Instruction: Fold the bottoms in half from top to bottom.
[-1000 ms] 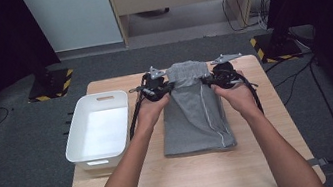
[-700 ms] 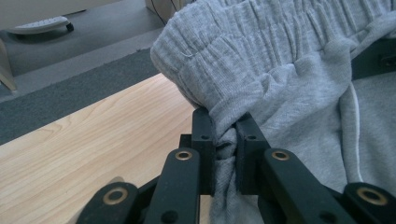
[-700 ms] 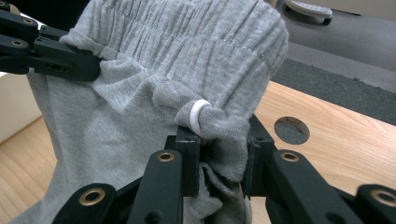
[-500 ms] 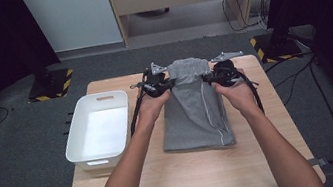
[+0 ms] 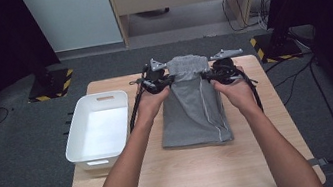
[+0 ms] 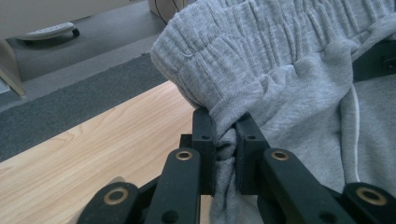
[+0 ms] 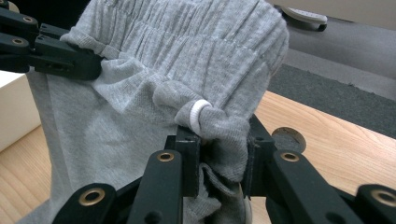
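Observation:
Grey sweatpants [image 5: 194, 114] with a white side stripe lie folded lengthwise on the wooden table [image 5: 187, 176]. Their elastic waistband [image 5: 185, 63] is lifted at the far end. My left gripper [image 5: 168, 80] is shut on the waistband's left corner, and the cloth bunches between its black jaws in the left gripper view [image 6: 226, 140]. My right gripper [image 5: 208, 74] is shut on the right corner, where a fold with the white stripe is pinched [image 7: 219, 135]. In the right gripper view the left gripper's fingers [image 7: 60, 58] show at the upper left, holding the other corner.
A white plastic bin [image 5: 99, 129] stands open on the table's left side, close to my left forearm. Bare wood lies in front of the pants' hem and to their right. Grey carpet, a cabinet and cables lie beyond the far edge.
Both hands have drifted slightly toward the table's far edge with the waistband held between them. The jaws keep the same grip.

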